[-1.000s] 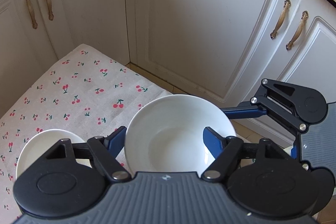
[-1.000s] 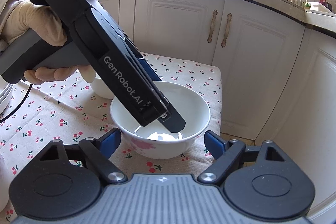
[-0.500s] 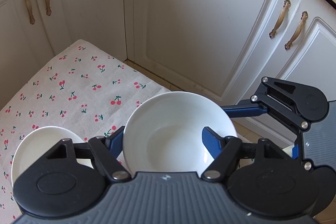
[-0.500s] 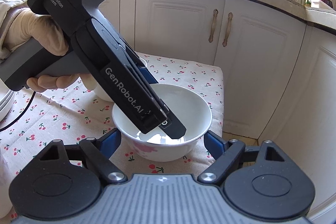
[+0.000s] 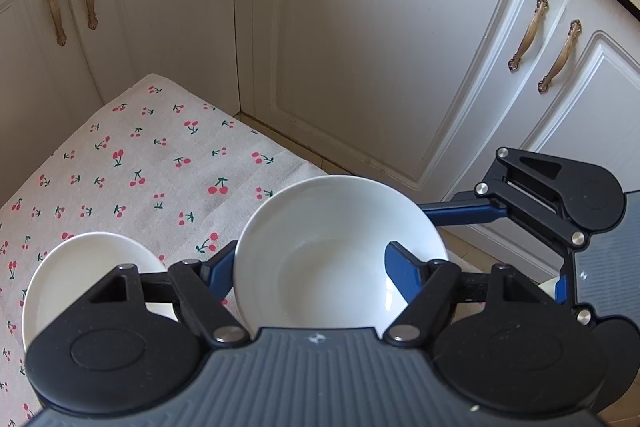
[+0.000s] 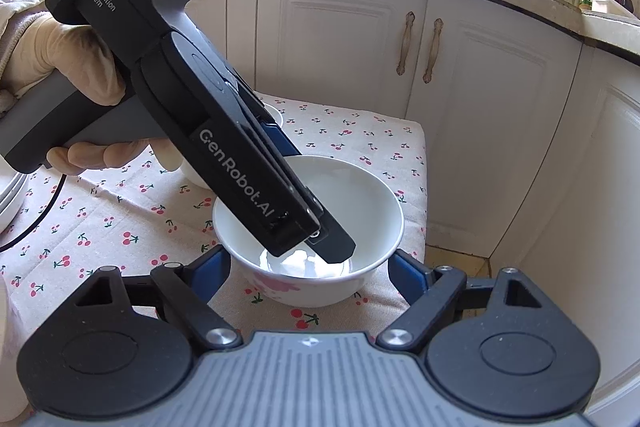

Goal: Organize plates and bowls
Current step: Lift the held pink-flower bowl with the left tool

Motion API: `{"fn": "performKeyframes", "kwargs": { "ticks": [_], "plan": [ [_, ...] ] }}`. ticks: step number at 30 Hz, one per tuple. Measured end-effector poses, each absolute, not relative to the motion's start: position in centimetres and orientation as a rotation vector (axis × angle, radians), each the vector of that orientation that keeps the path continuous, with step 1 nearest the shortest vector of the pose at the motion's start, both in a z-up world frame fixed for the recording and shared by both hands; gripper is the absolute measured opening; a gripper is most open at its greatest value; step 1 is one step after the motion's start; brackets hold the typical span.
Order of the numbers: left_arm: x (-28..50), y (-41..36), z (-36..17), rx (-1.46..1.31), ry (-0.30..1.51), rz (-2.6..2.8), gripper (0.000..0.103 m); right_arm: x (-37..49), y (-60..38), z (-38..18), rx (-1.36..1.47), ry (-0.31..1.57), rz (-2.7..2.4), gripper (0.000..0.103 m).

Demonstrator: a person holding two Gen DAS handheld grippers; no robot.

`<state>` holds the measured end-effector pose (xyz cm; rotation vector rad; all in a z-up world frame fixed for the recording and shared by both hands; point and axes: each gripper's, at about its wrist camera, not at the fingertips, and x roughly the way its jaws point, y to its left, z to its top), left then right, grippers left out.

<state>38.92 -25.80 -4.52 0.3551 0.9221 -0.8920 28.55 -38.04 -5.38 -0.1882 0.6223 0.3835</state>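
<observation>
Two grippers work one bowl (image 6: 308, 223) at the bench (image 6: 120, 211) corner: my left fingers (image 5: 404, 273) pinch its rim to lift it, my right fingers (image 6: 408, 273) wait released beside it.

- left gripper (image 6: 320, 247): black body, grey handle, blue fingers, white "DAS" and "GenRobot.AI" lettering
- right gripper (image 6: 310, 267): black linkages (silver screws), ribbed grey plate
- hand (image 6: 60, 67): cream glove, beige sleeve
</observation>
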Motion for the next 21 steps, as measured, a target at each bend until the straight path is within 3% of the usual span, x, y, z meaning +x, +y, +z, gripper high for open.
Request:
{"fn": "performKeyframes", "kwargs": {
  "ticks": [21],
  "plan": [
    [32.3, -23.1, -0.5, 0.319, 0.909, -0.901, 0.076, 22.6, -35.6, -2.0, -0.187, 0.663, 0.394, 0.089]
  ]
}}
